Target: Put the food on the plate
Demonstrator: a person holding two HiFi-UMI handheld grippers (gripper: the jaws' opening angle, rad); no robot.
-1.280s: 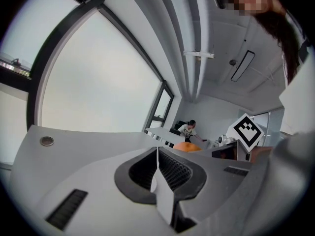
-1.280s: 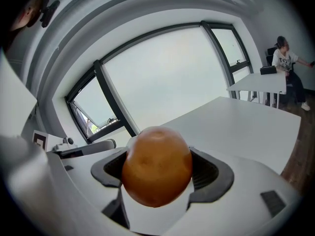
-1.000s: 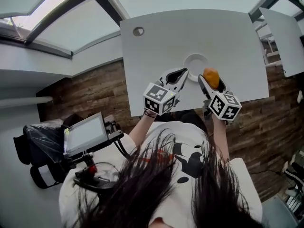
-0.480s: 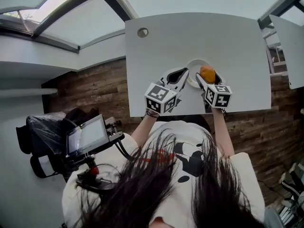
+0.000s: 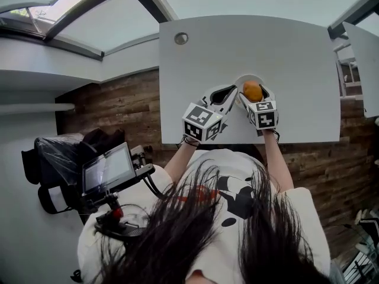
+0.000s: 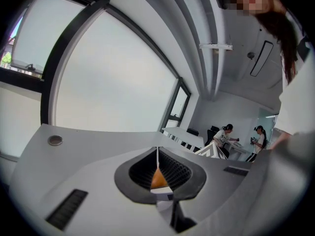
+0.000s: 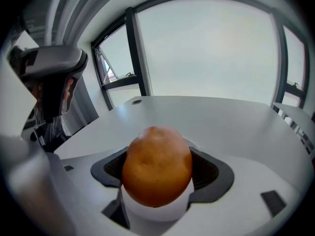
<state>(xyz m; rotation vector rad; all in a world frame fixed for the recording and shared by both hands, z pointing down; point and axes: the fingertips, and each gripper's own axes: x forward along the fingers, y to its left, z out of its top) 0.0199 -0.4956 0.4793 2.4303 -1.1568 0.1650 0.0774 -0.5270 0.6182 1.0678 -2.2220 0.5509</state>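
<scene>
Between the right gripper's [image 5: 253,97] jaws sits the food [image 5: 253,90], a round orange piece clamped on both sides and filling the gap in the right gripper view. It is held over the plate [image 5: 247,77], whose white rim shows around it; whether it touches the plate I cannot tell. Just left of the plate, the left gripper [image 5: 227,92] rests with its jaws closed together on nothing, their tips pointing at the plate; a sliver of orange shows past them in the left gripper view. The plate lies on the near half of the white table [image 5: 290,46], close to the person's edge. Well apart from the plate, at the table's far left corner, is a round grommet [image 5: 181,38].
</scene>
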